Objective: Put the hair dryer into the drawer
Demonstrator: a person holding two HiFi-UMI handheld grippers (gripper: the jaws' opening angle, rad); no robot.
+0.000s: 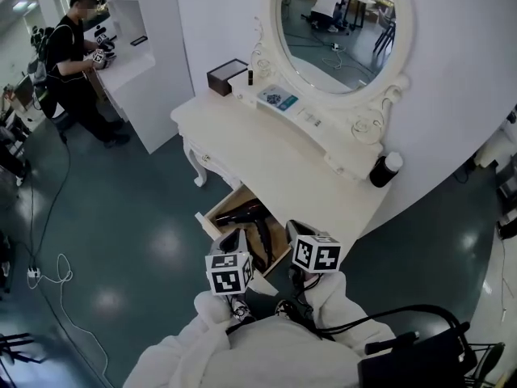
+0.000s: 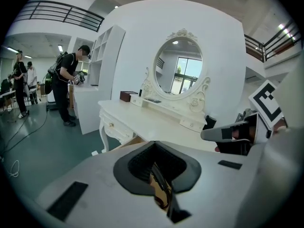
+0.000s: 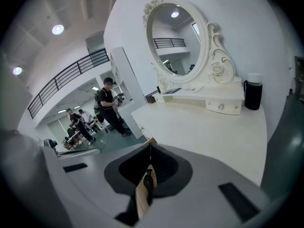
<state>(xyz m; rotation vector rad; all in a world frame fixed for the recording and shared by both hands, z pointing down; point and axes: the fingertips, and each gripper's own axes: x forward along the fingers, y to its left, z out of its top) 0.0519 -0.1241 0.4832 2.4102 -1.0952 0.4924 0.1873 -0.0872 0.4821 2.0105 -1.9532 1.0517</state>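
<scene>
The black hair dryer [image 1: 255, 220] lies inside the open wooden drawer [image 1: 208, 225] of the white dressing table [image 1: 266, 156], with its cord beside it. Both grippers hover just in front of the drawer, at the near edge of the head view. My left gripper [image 1: 233, 242] is shut with nothing in it; in its own view the closed jaws [image 2: 159, 184] leave only a thin slit. My right gripper [image 1: 296, 231] is also shut and holds nothing [image 3: 148, 179]. Through each slit a strip of drawer wood and something dark shows.
An oval mirror [image 1: 343, 23] stands on the table's back ledge, with a black bottle [image 1: 384, 170] at its right end and a brown box [image 1: 226, 77] at the left. A person [image 1: 73, 67] works at a white shelf far left. Cables [image 1: 48, 275] lie on the floor.
</scene>
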